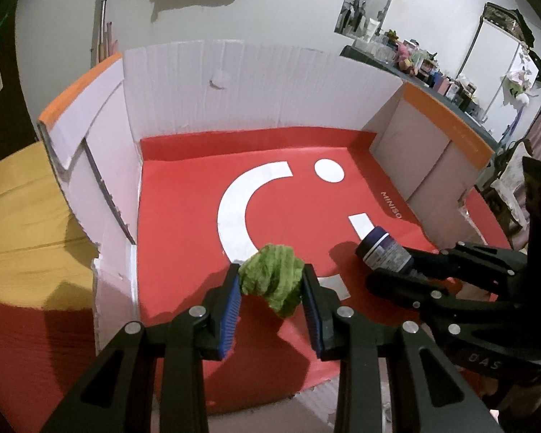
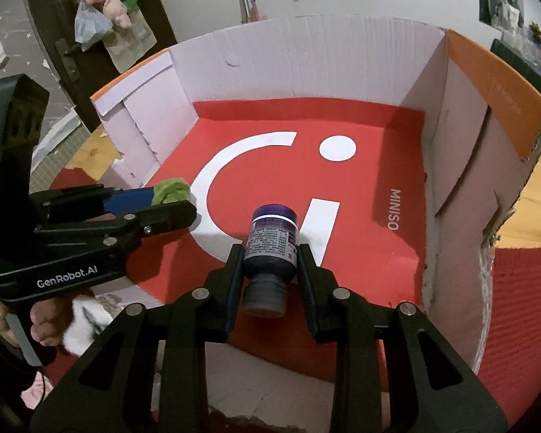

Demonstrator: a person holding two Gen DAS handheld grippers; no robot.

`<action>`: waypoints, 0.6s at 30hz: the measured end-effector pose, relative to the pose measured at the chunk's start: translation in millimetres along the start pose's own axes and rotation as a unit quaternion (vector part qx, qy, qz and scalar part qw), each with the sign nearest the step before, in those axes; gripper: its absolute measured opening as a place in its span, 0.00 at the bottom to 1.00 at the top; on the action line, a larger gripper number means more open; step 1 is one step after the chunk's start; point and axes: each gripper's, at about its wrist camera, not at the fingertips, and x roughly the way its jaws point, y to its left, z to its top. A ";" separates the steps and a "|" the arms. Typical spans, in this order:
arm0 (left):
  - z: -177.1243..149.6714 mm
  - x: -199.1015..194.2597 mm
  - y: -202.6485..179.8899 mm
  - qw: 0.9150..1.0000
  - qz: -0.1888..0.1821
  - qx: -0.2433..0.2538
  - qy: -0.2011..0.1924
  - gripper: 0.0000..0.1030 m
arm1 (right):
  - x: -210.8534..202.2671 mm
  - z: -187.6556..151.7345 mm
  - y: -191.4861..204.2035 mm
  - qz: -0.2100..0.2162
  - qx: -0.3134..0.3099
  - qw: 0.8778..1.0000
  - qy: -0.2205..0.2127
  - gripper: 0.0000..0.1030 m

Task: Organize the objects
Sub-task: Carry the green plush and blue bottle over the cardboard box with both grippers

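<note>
Crumpled green cloth [image 1: 272,276] sits pinched in the left hand-held gripper [image 1: 271,281]; right hand-held gripper [image 2: 270,270] clamps a dark labelled bottle [image 2: 270,249].

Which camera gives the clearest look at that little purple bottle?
The right wrist view: the purple bottle sits centre frame, label facing the camera, clamped in the right hand-held gripper. The left wrist view shows the purple bottle only sideways near the right edge, partly hidden by the gripper's fingers.

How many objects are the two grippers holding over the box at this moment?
2. A crumpled green cloth is clamped in the left gripper, and a dark purple bottle in the right gripper, both above the red floor of the box.
</note>
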 end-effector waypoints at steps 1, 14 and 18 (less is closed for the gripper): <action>-0.3 1.0 0.3 1.000 0.000 0.000 0.001 0.33 | 0.5 0.1 -0.5 0.000 0.000 1.000 0.001 0.27; -0.9 5.8 0.9 1.000 0.004 -0.001 0.003 0.33 | 3.8 0.3 1.4 -0.009 -0.008 1.000 0.003 0.27; -1.0 5.8 0.7 1.000 0.004 -0.001 0.003 0.33 | 3.4 -0.1 1.0 -0.010 -0.008 1.000 0.003 0.27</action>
